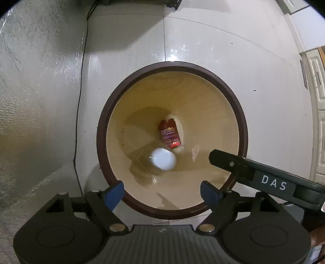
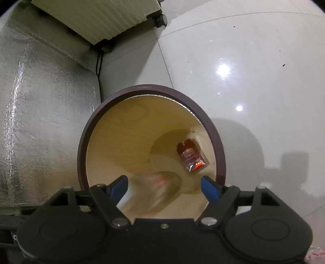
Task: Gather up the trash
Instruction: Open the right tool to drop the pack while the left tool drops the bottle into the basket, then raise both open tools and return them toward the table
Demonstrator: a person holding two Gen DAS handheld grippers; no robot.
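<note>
A round waste bin with a dark brown rim point(image 1: 101, 130) and cream inside stands on the floor, seen from above in both views; its rim also shows in the right wrist view point(image 2: 81, 150). A red wrapper point(image 1: 169, 134) lies at its bottom, also in the right wrist view point(image 2: 191, 157). A blurred white round object point(image 1: 163, 158) is inside the bin, in mid-air or at the bottom. It shows as a blurred streak point(image 2: 160, 186) in the right wrist view. My left gripper point(image 1: 162, 195) is open over the bin's near rim. My right gripper point(image 2: 164, 187) is open above the bin, empty.
A silver foil-covered surface point(image 1: 36, 101) flanks the bin on the left, with a black cable point(image 1: 80, 97) along it. Glossy white floor tiles point(image 2: 243, 71) lie to the right. A ribbed white appliance on castors point(image 2: 101, 18) stands at the back. The right gripper's body point(image 1: 264, 178) reaches over the bin's right rim.
</note>
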